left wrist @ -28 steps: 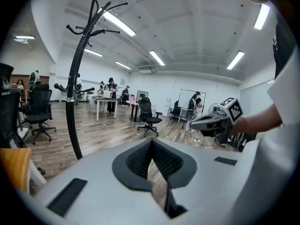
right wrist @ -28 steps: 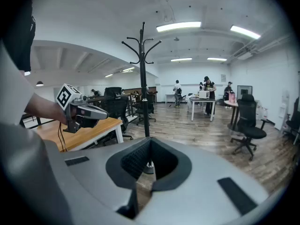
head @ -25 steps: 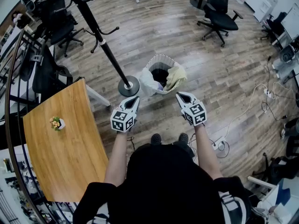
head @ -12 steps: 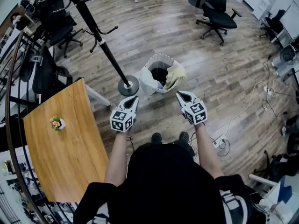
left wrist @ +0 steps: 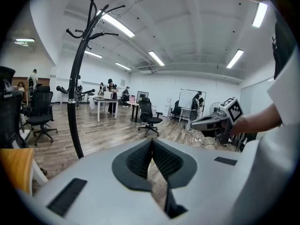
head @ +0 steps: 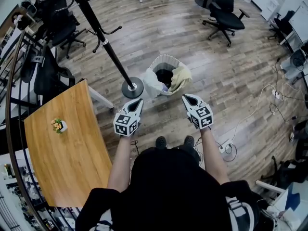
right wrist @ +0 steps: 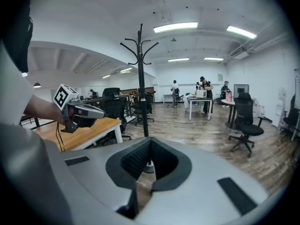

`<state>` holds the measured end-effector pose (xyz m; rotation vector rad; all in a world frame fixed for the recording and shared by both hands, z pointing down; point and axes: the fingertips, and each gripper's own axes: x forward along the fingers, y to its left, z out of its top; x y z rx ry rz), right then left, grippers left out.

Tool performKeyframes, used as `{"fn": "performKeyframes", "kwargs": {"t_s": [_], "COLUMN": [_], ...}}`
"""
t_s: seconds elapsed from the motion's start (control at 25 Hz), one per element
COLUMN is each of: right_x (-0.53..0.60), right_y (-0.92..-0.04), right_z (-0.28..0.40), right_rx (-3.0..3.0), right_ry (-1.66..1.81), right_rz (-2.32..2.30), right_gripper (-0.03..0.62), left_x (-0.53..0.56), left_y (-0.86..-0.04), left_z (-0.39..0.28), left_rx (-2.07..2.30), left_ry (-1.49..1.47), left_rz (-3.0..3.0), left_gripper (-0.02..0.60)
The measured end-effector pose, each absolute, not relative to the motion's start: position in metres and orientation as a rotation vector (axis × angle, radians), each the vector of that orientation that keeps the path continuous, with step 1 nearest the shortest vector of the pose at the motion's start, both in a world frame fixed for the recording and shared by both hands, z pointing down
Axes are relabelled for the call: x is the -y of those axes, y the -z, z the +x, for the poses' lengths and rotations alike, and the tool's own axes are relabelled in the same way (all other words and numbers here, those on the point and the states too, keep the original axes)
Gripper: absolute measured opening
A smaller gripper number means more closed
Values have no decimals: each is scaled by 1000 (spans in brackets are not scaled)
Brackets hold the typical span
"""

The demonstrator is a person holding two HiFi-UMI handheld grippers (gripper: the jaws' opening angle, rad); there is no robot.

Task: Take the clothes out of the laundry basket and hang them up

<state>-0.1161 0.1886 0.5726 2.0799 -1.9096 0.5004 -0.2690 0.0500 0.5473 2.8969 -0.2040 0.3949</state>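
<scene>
At the bottom centre of the head view, the person (head: 168,191) is standing with both arms stretched forward, holding the left tongs (head: 138,101) and the right tongs (head: 186,97) side by side above the wood floor (head: 231,81). Both pairs of tongs are sitting closed and gripping nothing (each gripper view is showing the ribbed pads meeting at the tip). At the lower left, a tabletop (head: 67,158) is carrying a small potted plant (head: 58,126). Just beyond the tong tips, at the frame's centre, the laundry basket (head: 165,59) is standing on the floor. A yellow cloth (head: 181,77) is draping over its right rim and a pale cloth (head: 150,86) is hanging over its left side. Just beside it on the left, the coat stand (head: 103,42) is rising toward the upper left. An office chair (head: 224,13) is standing at the upper right.
</scene>
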Motion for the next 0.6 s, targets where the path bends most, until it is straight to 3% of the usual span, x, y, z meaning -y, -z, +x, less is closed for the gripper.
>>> {"fn": "performKeyframes", "kwargs": {"t_s": [0.6], "right_x": [-190], "right_y": [-575], "right_z": [-120], "right_rx": [1911], "right_ry": [-506], "right_rz": [2073], "right_gripper": [8], "left_x": [-47], "left_y": [-549], "left_z": [-278], "left_rx": [259], "left_ry": [-392], "left_rz": [2891], "left_gripper": [23]}}
